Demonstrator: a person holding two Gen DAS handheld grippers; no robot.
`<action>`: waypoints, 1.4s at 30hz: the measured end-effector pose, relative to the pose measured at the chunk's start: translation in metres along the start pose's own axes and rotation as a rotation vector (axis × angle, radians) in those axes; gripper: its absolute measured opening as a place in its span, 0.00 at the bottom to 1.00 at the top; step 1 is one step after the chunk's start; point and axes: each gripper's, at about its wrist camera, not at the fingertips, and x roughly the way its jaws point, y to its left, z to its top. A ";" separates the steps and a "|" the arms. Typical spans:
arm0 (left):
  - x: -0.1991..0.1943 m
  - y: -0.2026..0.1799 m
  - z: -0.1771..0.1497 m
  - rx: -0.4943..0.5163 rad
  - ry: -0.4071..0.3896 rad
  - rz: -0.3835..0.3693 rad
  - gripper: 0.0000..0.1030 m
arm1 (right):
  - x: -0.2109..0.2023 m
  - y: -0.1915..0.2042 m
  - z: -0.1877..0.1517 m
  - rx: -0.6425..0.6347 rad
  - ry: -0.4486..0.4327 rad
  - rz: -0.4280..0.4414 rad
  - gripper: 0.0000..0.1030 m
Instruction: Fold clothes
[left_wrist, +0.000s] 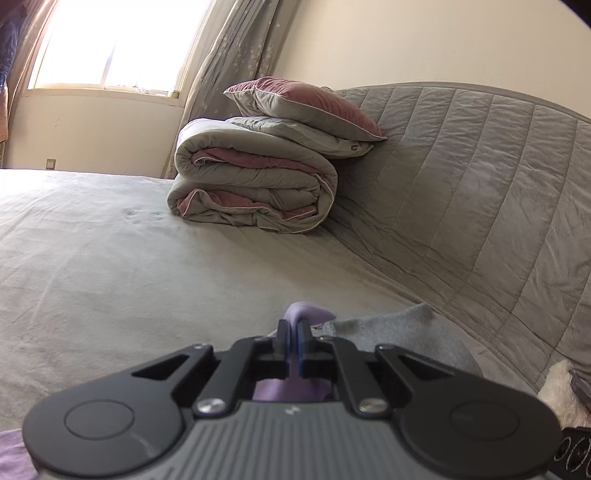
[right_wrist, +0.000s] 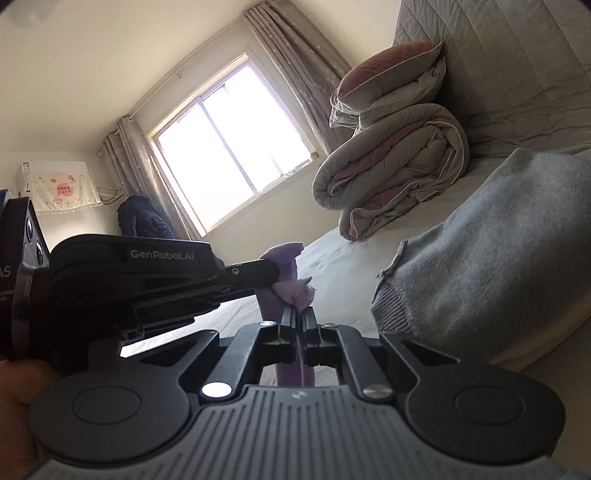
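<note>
With both the left gripper (left_wrist: 291, 332) and right gripper (right_wrist: 298, 314) pinched tight on the purple cloth (right_wrist: 286, 266), uneven pulling could bunch it.

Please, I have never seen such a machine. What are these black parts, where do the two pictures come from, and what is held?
No robot: a person holds a two-finger gripper in each hand, each with a camera looking along its fingers. One picture is from the left gripper, the other from the right gripper. Both are shut on one purple garment. On the bed lie a grey sweater, a folded quilt and a pillow on top.
</note>
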 end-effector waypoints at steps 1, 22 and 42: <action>0.005 -0.004 0.001 -0.005 -0.010 -0.005 0.03 | 0.000 -0.003 0.001 -0.003 -0.015 -0.017 0.05; 0.076 -0.009 -0.014 -0.224 0.036 0.014 0.06 | -0.005 -0.051 0.020 0.139 -0.095 -0.063 0.06; -0.003 0.058 -0.045 -0.254 0.076 0.171 0.32 | -0.005 -0.034 0.016 0.100 -0.028 0.020 0.14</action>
